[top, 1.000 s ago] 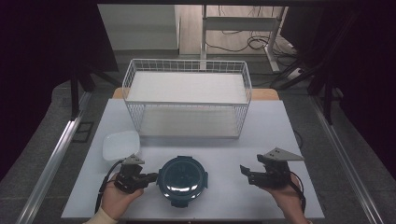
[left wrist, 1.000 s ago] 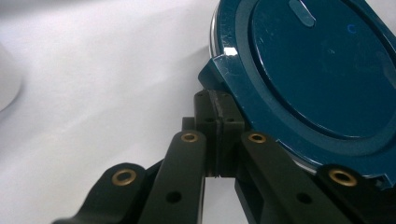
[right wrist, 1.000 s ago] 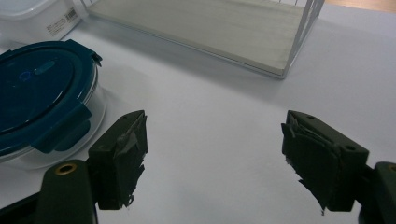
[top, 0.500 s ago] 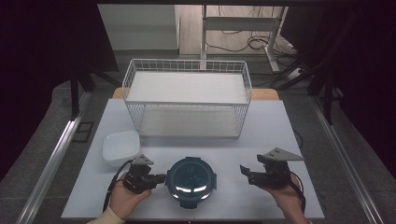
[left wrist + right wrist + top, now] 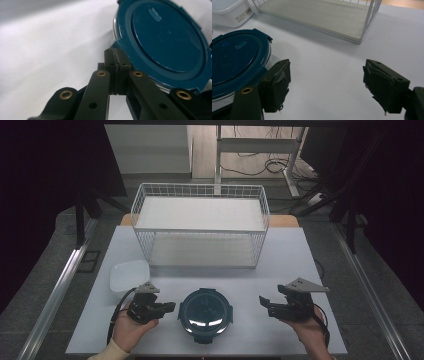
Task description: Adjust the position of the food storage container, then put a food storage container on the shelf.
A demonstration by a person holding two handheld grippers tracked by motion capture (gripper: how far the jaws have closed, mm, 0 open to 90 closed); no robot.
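Observation:
A round container with a dark blue lid (image 5: 205,312) sits on the white table near its front edge. My left gripper (image 5: 171,307) is just left of it, and its jaws are shut. In the left gripper view the left gripper (image 5: 116,53) touches the rim of the blue lid (image 5: 165,42) beside a small latch tab; I cannot tell whether it pinches the tab. My right gripper (image 5: 264,303) hovers to the right of the container, apart from it. In its own view the right gripper (image 5: 327,86) stands wide open with nothing between the jaws, the blue lid (image 5: 234,60) to their left.
A white wire basket (image 5: 200,231) with a pale board floor stands at the middle back of the table (image 5: 300,250). A white plastic box (image 5: 129,275) lies upside down at the front left of the basket, behind the left gripper. The box (image 5: 229,12) is also in the right gripper view.
The left gripper and the blue-lidded container have shifted together a little to the right. The right gripper has stayed where it was.

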